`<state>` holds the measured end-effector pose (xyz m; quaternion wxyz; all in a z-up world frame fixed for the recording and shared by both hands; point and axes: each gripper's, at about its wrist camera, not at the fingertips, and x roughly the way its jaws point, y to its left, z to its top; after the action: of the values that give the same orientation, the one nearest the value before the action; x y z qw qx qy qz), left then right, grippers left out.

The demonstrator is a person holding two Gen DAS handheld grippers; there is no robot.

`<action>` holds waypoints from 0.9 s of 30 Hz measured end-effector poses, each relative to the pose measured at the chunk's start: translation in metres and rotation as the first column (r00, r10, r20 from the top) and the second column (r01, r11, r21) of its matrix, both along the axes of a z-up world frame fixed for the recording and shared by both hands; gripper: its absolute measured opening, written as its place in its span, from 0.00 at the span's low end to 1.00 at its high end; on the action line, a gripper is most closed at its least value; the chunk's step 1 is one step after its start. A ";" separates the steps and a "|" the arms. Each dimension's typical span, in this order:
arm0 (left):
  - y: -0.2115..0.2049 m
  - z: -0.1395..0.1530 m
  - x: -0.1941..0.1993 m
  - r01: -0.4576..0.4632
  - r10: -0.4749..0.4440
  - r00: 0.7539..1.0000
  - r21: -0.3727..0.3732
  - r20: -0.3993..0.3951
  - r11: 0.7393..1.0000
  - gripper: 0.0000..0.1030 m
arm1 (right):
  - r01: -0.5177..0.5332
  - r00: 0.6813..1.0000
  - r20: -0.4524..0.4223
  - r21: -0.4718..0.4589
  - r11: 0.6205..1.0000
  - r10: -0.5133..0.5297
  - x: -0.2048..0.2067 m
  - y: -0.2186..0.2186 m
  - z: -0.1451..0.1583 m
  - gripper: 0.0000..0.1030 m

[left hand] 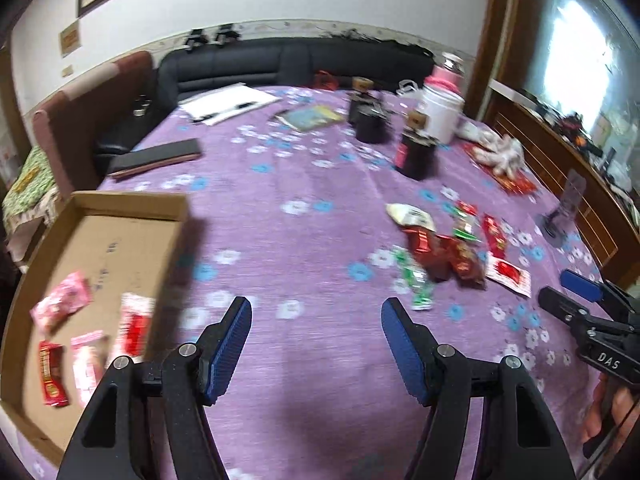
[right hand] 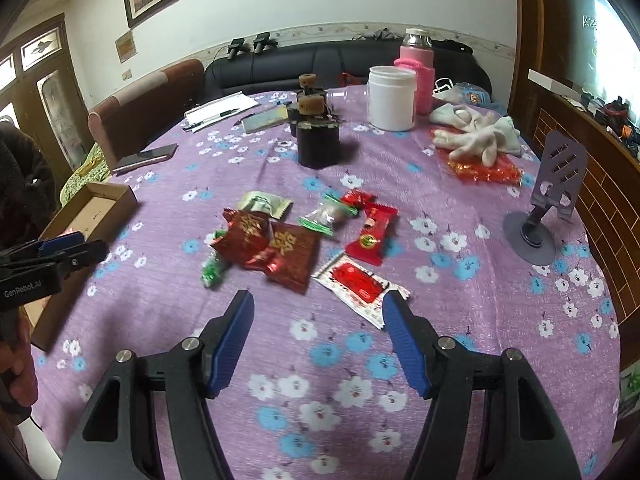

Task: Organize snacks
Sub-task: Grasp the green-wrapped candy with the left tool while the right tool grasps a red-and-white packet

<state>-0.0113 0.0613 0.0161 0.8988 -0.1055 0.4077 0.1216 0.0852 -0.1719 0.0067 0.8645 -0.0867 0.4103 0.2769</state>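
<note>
Snacks (right hand: pixel 292 240) lie loose before both open (empty) grippers, right gripper (right hand: pixel 318 300) nearest.

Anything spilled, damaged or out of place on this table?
Nothing looks spilled or damaged. The oddity is a pile of loose red, green and white snack packets overlapping on the purple flowered tablecloth, outside the brown cardboard box, which already holds a few packets. White gloves lie crumpled near the far edge.

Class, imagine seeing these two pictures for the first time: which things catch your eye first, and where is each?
A heap of red and green snack packets lies mid-table on the purple flowered tablecloth. A shallow cardboard box at the table's left edge already holds several pink and red packets. Both grippers, left and right, hover empty, jaws open.
</note>
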 end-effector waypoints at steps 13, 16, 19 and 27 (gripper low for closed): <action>-0.042 -0.024 0.044 0.085 -0.086 0.994 -0.013 -0.066 0.996 0.69 | -0.070 0.997 -0.020 -0.018 0.997 0.069 0.027 0.003 -0.017 0.64; -0.042 -0.029 0.049 0.089 -0.091 0.993 -0.019 -0.078 0.996 0.69 | -0.106 0.994 -0.016 -0.042 0.993 0.106 0.033 0.008 -0.019 0.64; -0.042 -0.036 0.055 0.088 -0.090 0.991 -0.022 -0.097 0.996 0.69 | -0.126 0.992 -0.025 -0.048 0.991 0.125 0.038 0.010 -0.023 0.63; -0.051 -0.044 0.079 0.116 -0.120 0.987 -0.043 -0.105 0.992 0.69 | -0.127 0.990 -0.068 -0.050 0.991 0.124 0.052 0.007 -0.040 0.63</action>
<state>0.0676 0.0099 -0.0277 0.8792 -0.0910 0.4630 0.0662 0.1376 -0.1649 -0.0329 0.8290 -0.1268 0.4391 0.3223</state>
